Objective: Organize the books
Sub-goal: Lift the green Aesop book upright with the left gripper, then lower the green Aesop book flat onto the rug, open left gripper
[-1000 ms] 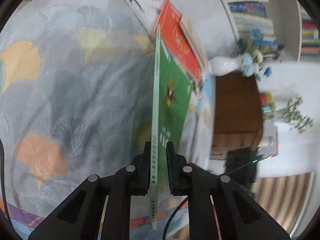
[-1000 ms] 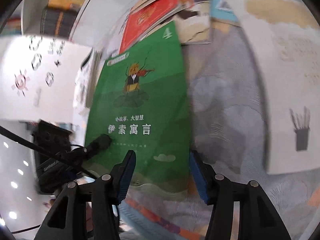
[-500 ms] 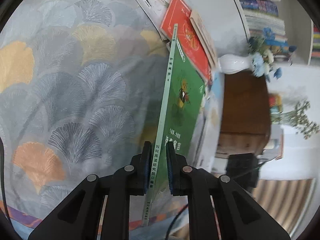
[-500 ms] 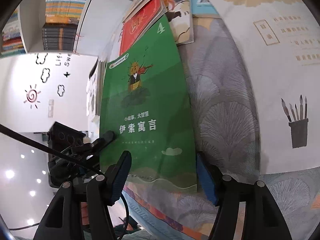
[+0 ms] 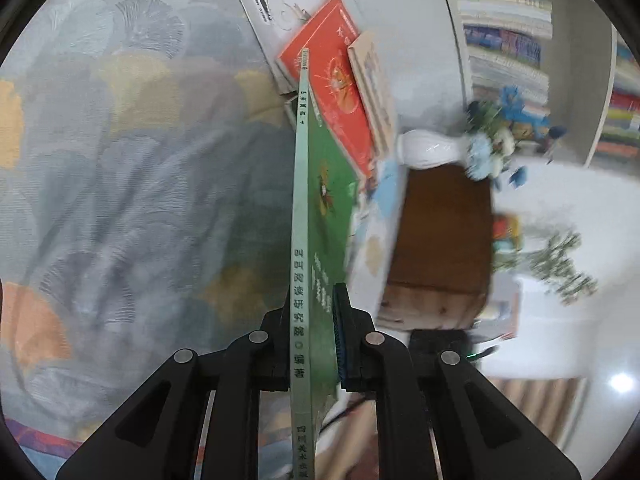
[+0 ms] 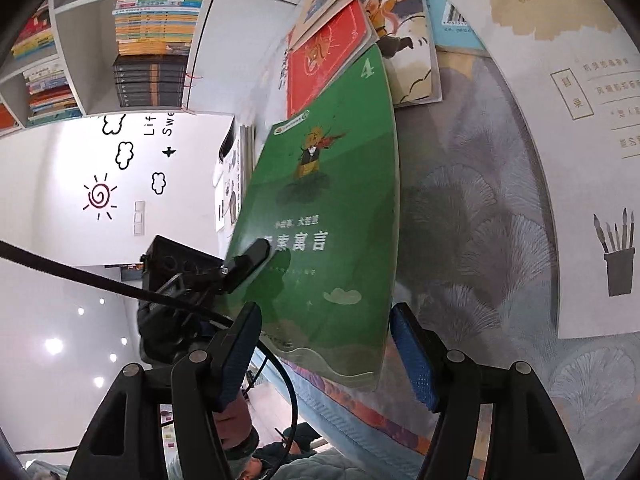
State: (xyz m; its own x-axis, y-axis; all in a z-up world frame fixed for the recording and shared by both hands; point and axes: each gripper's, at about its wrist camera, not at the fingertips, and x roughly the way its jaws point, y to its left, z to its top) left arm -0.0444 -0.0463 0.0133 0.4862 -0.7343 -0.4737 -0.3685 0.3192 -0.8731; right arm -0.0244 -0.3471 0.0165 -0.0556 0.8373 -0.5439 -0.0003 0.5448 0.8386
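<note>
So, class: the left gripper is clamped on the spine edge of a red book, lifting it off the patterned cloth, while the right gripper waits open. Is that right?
Not quite. The book in the left gripper is the green book, not a red one; the left wrist view shows this. The red book lies behind it. The right gripper is indeed open.

A lived-in home room, perhaps a child's reading corner. White shelves [image 6: 132, 40] packed with stacked books stand against the far wall, which carries sun and cloud wall stickers [image 6: 100, 196]. A white vase of blue flowers [image 5: 436, 148] sits on a brown wooden cabinet [image 5: 440, 232], and a ginkgo-leaf patterned cloth [image 5: 140, 184] covers the worktop.
</note>
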